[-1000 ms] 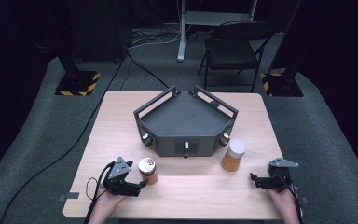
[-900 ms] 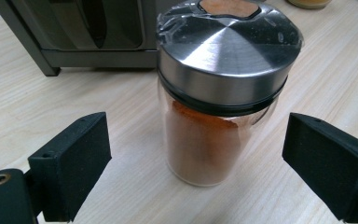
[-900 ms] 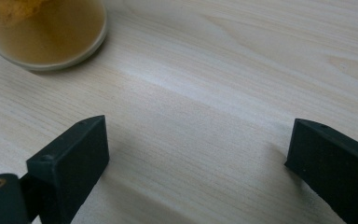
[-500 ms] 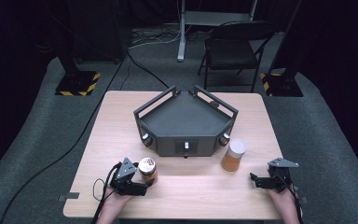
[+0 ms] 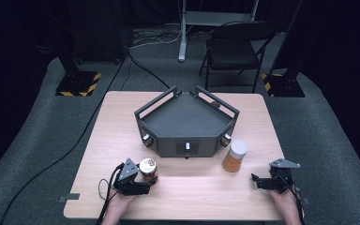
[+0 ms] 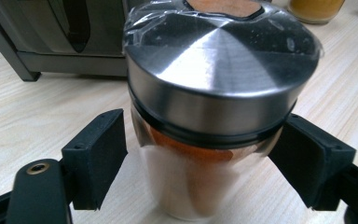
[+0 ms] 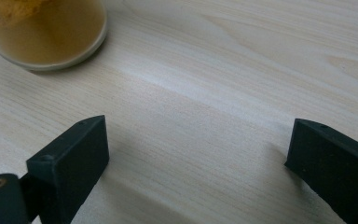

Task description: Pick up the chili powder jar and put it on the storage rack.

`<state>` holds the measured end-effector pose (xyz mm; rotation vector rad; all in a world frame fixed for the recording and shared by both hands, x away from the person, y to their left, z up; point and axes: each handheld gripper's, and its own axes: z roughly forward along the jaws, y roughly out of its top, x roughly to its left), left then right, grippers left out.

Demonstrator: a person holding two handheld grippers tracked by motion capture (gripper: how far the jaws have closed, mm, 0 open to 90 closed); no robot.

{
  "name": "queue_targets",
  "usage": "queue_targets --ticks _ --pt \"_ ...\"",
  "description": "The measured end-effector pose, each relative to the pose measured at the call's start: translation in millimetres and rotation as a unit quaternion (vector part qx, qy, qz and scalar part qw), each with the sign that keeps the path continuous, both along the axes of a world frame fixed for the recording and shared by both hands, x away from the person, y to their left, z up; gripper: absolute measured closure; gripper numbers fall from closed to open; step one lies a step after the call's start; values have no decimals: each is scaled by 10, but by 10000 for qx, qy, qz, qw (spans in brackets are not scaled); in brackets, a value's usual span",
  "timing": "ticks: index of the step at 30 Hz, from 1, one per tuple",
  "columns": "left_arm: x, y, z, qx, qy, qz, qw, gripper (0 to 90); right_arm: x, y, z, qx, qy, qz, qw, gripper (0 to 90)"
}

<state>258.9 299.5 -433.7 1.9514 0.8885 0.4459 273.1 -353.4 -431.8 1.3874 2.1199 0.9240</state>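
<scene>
In the high view, the left gripper point(image 5: 146, 180) sits at the lower left of the frame on the tabletop point(image 5: 122, 122), with a steel-lidded jar point(image 5: 148, 168) of orange-brown powder between its 2 jaws. In the left gripper view the jar point(image 6: 214, 116) stands upright, wrapped in clear film. The jaws have just been closing around it; the right one is at the glass under the lid, while the left one stands just beside it, and I cannot tell whether both press. The right gripper point(image 5: 258, 182) rests at the lower right, its jaws wide with bare tabletop between them. A white-lidded jar point(image 5: 235, 157) of yellow powder stands just in front of the dark tray point(image 5: 187, 117), well apart from the right gripper.
</scene>
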Motion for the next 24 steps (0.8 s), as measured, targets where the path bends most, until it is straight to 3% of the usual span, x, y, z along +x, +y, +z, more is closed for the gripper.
queue_targets --ticks 13,24 --pt "-45 -110 -38 75 -161 102 9998 308 0 0 0 -3 -1 3 10000 44" --pt "-45 -98 -49 41 -169 101 9998 313 0 0 0 0 0 0 10000 44"
